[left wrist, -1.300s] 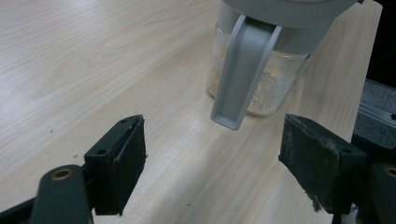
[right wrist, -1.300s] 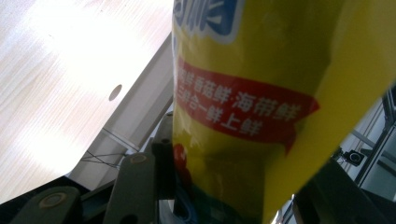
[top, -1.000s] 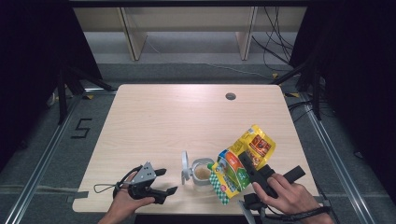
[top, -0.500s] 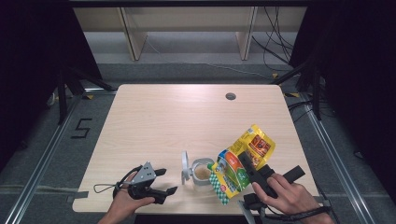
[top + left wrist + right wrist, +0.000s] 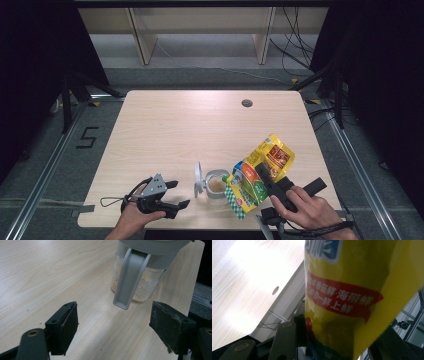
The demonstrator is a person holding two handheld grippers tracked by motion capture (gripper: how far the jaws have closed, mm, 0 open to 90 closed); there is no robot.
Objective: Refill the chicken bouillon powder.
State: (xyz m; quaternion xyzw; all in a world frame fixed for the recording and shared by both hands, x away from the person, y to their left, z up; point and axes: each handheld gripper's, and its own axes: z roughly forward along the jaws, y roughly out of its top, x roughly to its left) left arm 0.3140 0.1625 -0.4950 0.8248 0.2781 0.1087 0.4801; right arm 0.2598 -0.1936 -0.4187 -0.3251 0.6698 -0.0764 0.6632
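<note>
A small clear jar (image 5: 216,187) holding beige grains stands near the table's front edge, its grey hinged lid (image 5: 199,180) flipped open to the left. In the left gripper view the jar (image 5: 140,282) and the lid's clasp (image 5: 130,280) are just beyond my open jaws. My left gripper (image 5: 174,195) sits open on the table, left of the jar. My right gripper (image 5: 267,182) is shut on a yellow-green seasoning bag (image 5: 260,172), tilted with its lower end beside the jar's mouth. Up close, the bag (image 5: 352,290) shows red and blue print.
The light wooden table (image 5: 190,130) has a cable hole (image 5: 247,103) at the back right. Shelving legs and cables stand beyond the far edge. A floor mark "5" (image 5: 88,137) lies to the left.
</note>
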